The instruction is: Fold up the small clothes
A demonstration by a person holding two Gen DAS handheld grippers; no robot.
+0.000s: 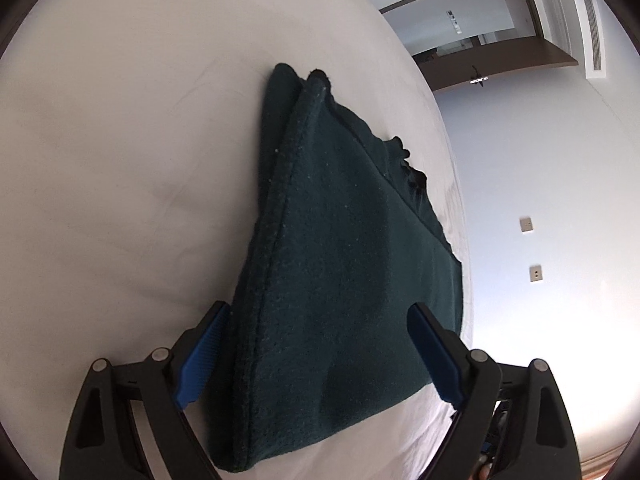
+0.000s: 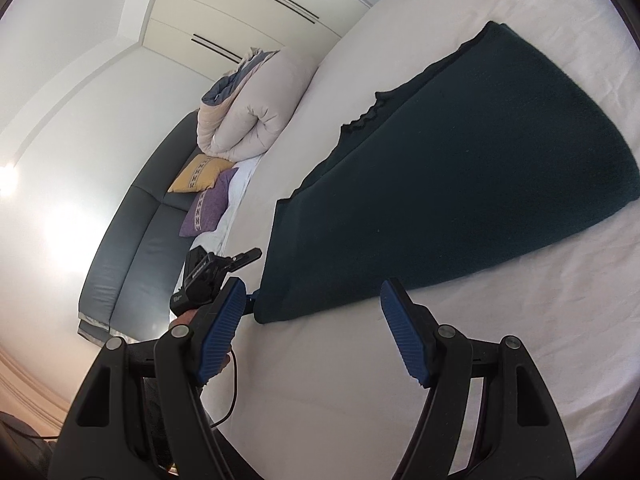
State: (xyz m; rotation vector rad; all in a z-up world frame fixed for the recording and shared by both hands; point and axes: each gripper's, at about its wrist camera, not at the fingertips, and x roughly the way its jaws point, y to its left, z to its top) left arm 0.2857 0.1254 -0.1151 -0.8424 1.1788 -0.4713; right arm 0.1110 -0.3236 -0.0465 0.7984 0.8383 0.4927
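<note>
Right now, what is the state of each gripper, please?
Left gripper: open, straddling the dark green garment, not gripping.
Right gripper: open, empty, just short of the garment.

Both grippers are matte black, with triangular cut-outs in the arms and round silver pivot pins. The left gripper (image 1: 316, 354) and right gripper (image 2: 314, 330) carry ribbed blue pads (image 2: 404, 334). A thin black cable (image 2: 232, 396) loops at seven o'clock.

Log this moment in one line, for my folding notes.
garment: folded, flat on bed | left tongs: open, over its near edge | right tongs: open, empty
</note>
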